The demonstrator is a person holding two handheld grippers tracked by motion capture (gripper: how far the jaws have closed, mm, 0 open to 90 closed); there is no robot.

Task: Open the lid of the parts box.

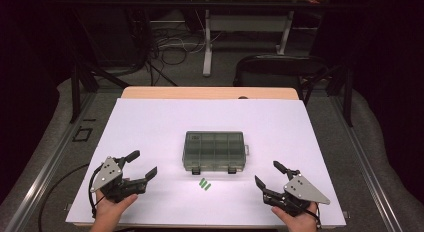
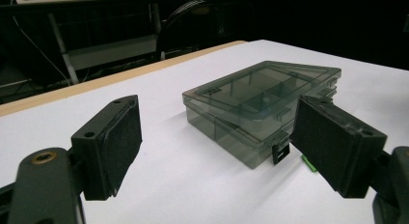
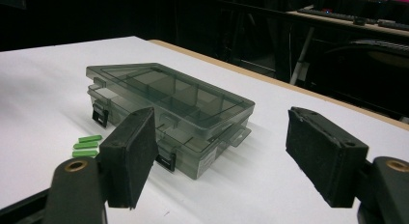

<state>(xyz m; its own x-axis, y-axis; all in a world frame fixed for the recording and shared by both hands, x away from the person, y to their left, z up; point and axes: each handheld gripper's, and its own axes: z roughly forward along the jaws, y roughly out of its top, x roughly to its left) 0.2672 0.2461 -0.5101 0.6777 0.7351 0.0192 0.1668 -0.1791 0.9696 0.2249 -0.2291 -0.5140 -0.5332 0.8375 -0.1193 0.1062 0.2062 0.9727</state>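
We hold the left hand-held gripper (image 1: 143, 163) near the front left corner of the white tabletop (image 1: 150, 122), its jaws spread wide with nothing between them. The right hand-held gripper (image 1: 266, 175) rests near the front right corner, its jaws likewise spread and empty. Our hands grip both tools from the near edge, and both point inward toward the middle of the tabletop.

Between the two hand-held grippers, well apart from each, sits a smoky translucent compartment box (image 1: 214, 151), lying flat with its lid down and two dark latches facing us. Through the lid we see dividers that split it into small cells; whether anything lies inside them we cannot tell.

Just in front of the box, nearer to us, lie a few small green pieces (image 1: 204, 183) side by side on the bare tabletop. In the right gripper view they lie close together, just left of the box's latch side.

Beyond the tabletop's far edge stands a dark chair (image 1: 280, 67).
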